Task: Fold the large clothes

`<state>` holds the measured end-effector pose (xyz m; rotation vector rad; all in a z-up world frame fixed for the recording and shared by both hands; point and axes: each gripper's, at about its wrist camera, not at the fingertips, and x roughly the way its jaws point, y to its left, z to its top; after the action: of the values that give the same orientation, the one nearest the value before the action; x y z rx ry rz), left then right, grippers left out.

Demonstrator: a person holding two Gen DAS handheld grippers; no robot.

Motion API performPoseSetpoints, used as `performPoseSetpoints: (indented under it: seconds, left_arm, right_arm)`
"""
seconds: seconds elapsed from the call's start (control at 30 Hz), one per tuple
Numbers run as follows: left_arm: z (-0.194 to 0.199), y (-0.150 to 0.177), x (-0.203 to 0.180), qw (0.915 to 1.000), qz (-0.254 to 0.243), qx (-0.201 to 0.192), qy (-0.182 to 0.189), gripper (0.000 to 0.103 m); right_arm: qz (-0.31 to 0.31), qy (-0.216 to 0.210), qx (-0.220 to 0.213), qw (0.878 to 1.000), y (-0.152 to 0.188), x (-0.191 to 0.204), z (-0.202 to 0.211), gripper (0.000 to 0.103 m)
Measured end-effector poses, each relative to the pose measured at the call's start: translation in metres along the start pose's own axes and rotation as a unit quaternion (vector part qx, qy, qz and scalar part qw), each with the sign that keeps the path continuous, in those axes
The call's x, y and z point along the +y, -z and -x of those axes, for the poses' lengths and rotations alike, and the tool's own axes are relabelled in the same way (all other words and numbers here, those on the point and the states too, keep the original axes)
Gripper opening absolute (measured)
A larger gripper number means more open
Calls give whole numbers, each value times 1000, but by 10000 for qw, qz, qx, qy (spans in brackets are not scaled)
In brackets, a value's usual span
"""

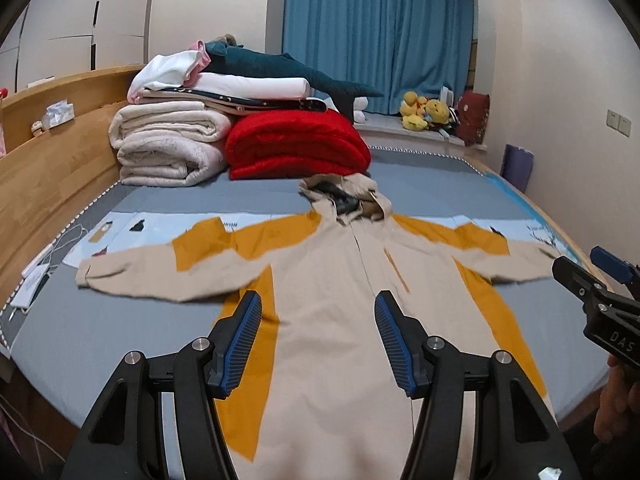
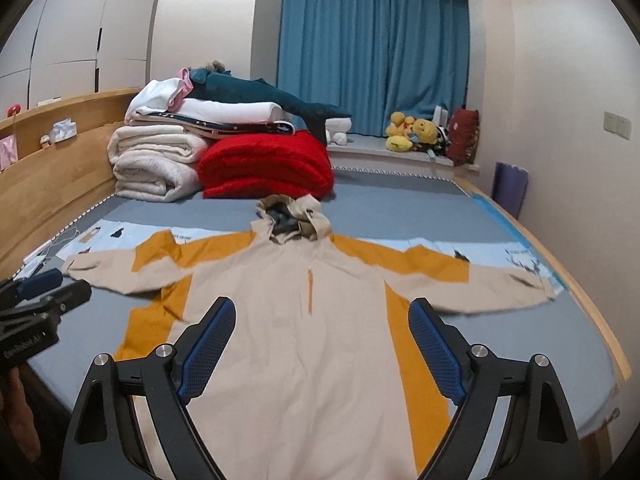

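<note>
Left wrist view shows my left gripper (image 1: 318, 336) and right gripper (image 2: 322, 344) both parted and holding nothing above the hooded jacket (image 1: 340, 280), spread flat mid-bed (image 1: 100, 320), hem at the near edge, sleeves outstretched, presumably for folding.

Both wrist cameras look forward and slightly downward from the foot of the grey-sheeted bed (image 1: 120, 320) — toward the blue curtain (image 1: 376, 32) behind it. The left view sits leftward, the right view rightward, each glimpsing the other's black gripper. Both share the beige-and-orange hooded jacket (image 2: 320, 320) spread close below, filling the lower frame.
</note>
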<state>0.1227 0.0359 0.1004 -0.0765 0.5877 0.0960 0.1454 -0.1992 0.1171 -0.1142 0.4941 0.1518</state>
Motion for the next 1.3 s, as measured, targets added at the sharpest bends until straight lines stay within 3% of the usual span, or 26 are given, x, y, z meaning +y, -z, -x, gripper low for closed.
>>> performPoseSetpoints:
  seconds: [0.2, 0.3, 0.43, 0.57, 0.6, 0.77, 0.8, 0.83, 0.9, 1.1, 1.2, 1.27, 1.3]
  left_arm:
    - [-38, -44, 9, 9998, 102, -105, -120, 54]
    - [-60, -65, 15, 9998, 105, -126, -145, 48]
    - [-101, -86, 36, 9999, 88, 58, -15, 13]
    - [-153, -94, 72, 9987, 200, 472, -42, 11]
    - [-164, -92, 80, 9981, 243, 558, -74, 11]
    - [-221, -72, 141, 9928, 543, 957, -468, 11]
    - [-231, -67, 155, 9912, 621, 1033, -553, 11]
    - [-239, -62, 168, 9897, 679, 1086, -641, 11]
    - [-254, -51, 193, 9870, 697, 1175, -850, 11]
    - [-280, -19, 270, 9769, 1004, 1388, -1278, 11]
    - [-293, 0, 317, 9643, 1452, 1583, -1549, 16]
    - [-297, 12, 342, 9548, 1760, 1688, -1698, 17]
    - [-300, 20, 361, 9479, 1922, 1747, -1845, 18]
  right_arm:
    - [-104, -96, 82, 9999, -38, -1, -54, 76]
    - [-120, -150, 92, 9998, -55, -1, -79, 71]
    - [-18, -284, -7, 9996, -82, 5, -113, 61]
    - [81, -457, -215, 9987, -108, 15, -140, 47]
    - [102, -522, -257, 9983, -112, 17, -146, 43]
    - [207, -741, -321, 9965, -110, 23, -178, 43]
    - [181, -818, -301, 9960, -105, 22, -183, 49]
    - [118, -914, -281, 9953, -99, 19, -188, 65]
    - [14, -848, -207, 9962, -88, 15, -200, 80]
    - [-97, -835, 89, 9964, -90, 10, -231, 80]
    - [-134, -838, 388, 9956, -89, 14, -250, 78]
    - [-19, -796, 447, 9958, -86, 18, -258, 66]
    - [71, -761, 467, 9960, -85, 21, -261, 54]
